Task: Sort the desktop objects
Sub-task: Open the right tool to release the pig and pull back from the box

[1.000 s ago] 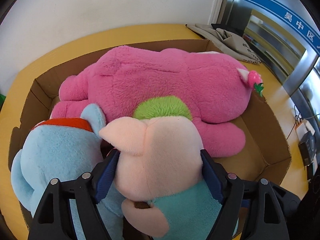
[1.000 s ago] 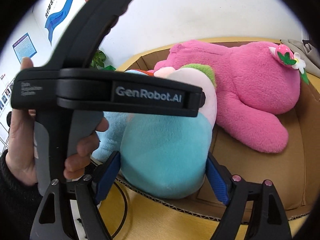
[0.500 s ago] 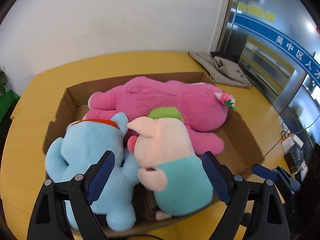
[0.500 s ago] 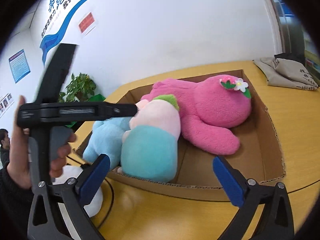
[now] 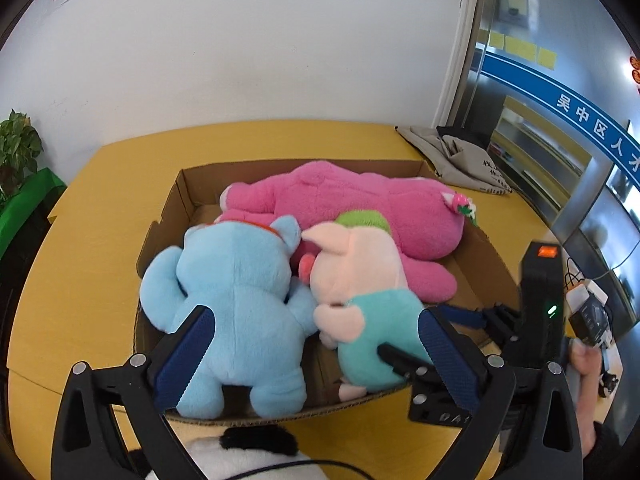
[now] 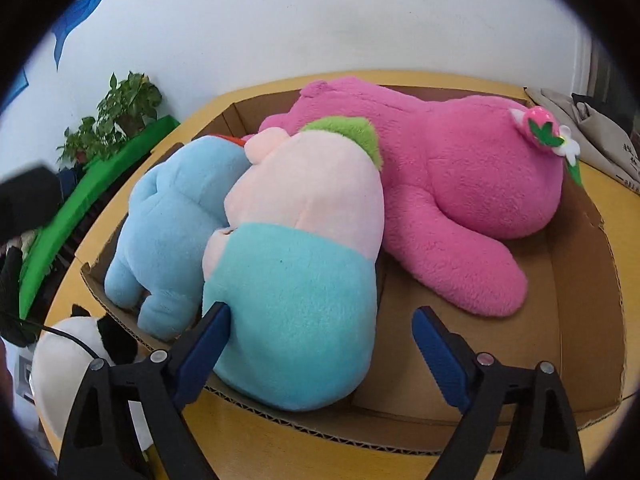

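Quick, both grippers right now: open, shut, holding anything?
Left gripper: opening, holding nothing.
Right gripper: closing around the pig plush, no grip yet.

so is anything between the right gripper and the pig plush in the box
Nothing visible. The right gripper is closing around the teal rear of the pig plush, which overhangs the near wall of the cardboard box. One pad is at the plush's side; the other is still clear.
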